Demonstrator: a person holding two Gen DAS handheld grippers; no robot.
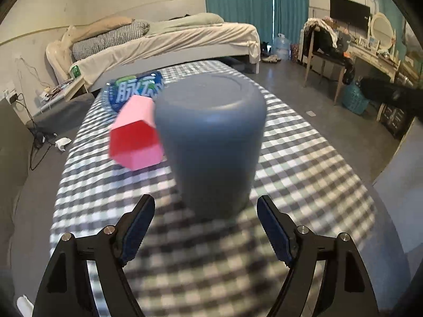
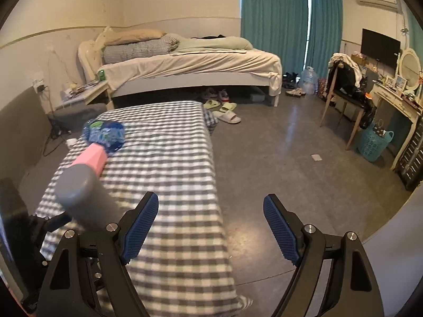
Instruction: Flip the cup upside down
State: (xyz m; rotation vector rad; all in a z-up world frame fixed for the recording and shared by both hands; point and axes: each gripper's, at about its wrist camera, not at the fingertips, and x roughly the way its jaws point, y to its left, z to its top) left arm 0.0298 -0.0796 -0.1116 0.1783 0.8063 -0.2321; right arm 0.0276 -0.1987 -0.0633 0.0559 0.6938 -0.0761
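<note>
Left claw (image 1: 205, 220) gapes wide, empty, before upside-down cup (image 1: 211, 142).

The grey plastic cup (image 1: 211, 142) stands mouth-down on the checked-cloth counter (image 1: 304, 158), just ahead of the left tongs (image 1: 205, 227), whose jaws stand apart and clear of it. Touching the cup's left side lies the pink hexagonal tube (image 1: 134, 137), and behind that the blue-labelled drink bottle (image 1: 132, 92). The right tongs (image 2: 210, 227), jaws spread, hang over the counter's right edge, the cup to their left.
</note>
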